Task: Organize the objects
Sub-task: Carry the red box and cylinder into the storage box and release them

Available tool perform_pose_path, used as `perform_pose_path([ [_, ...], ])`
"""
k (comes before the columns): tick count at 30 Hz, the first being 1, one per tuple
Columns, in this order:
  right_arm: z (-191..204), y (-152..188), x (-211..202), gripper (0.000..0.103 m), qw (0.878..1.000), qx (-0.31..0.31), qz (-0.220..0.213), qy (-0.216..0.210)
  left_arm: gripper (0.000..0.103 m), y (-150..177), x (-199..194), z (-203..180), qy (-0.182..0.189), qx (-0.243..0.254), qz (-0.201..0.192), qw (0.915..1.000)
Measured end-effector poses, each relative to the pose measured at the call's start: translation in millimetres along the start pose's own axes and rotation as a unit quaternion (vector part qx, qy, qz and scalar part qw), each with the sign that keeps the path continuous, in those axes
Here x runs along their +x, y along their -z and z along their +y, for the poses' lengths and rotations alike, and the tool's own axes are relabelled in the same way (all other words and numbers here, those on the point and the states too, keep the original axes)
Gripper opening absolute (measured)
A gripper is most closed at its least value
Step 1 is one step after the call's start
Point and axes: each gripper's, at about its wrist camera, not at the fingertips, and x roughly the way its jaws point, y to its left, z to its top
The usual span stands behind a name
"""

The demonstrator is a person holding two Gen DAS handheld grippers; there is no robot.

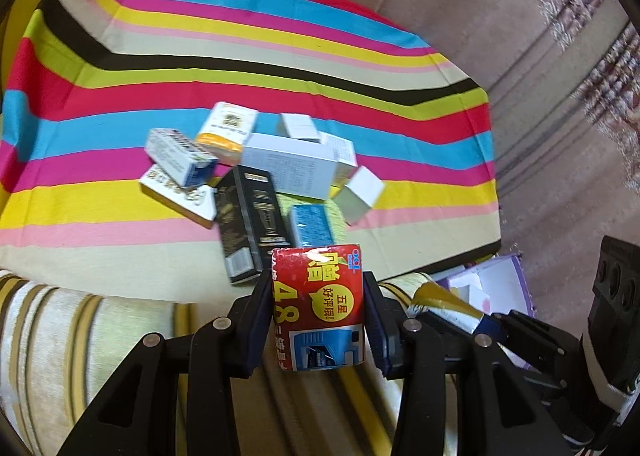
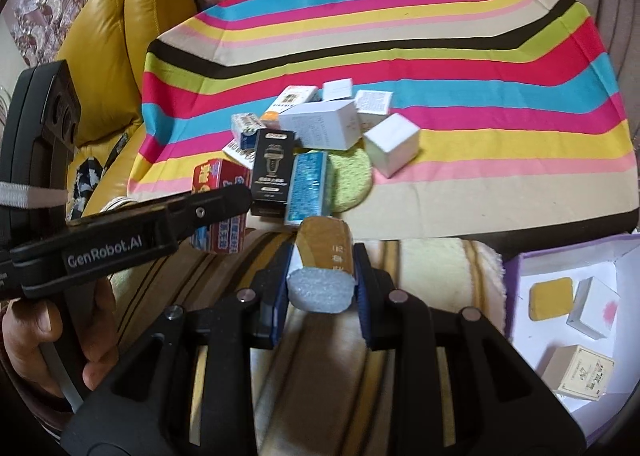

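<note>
Glossy printed-card red box (image 1: 318, 308), matt woven striped cloth (image 1: 256, 67), shiny yellow leather cushion (image 2: 132, 27).

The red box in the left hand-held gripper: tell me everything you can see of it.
The red box is a small cardboard carton, glossy red with yellow characters, a yellow speech bubble and a blue product picture at its near end. It is clamped by its two sides between the pads of the left hand-held gripper, held above the striped sofa arm, clear of the pile of boxes on the striped cloth. Nothing else touches it.
</note>
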Motion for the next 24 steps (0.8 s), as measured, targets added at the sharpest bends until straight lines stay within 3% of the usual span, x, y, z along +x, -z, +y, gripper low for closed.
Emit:
perform_pose_path([
  [10, -44.5, 4.2, -24.0, 0.033, 0.999, 0.028, -0.020, 0.034, 0.043, 6.7, 15.8, -48.3, 0.039, 0.040, 0.024, 0.9982],
  [24, -136.4, 23.9, -65.7, 0.033, 0.989, 0.096, -0.044, 0.100, 0.043, 25.2, 43.2, -118.3, 0.103, 0.084, 0.068, 0.9889],
])
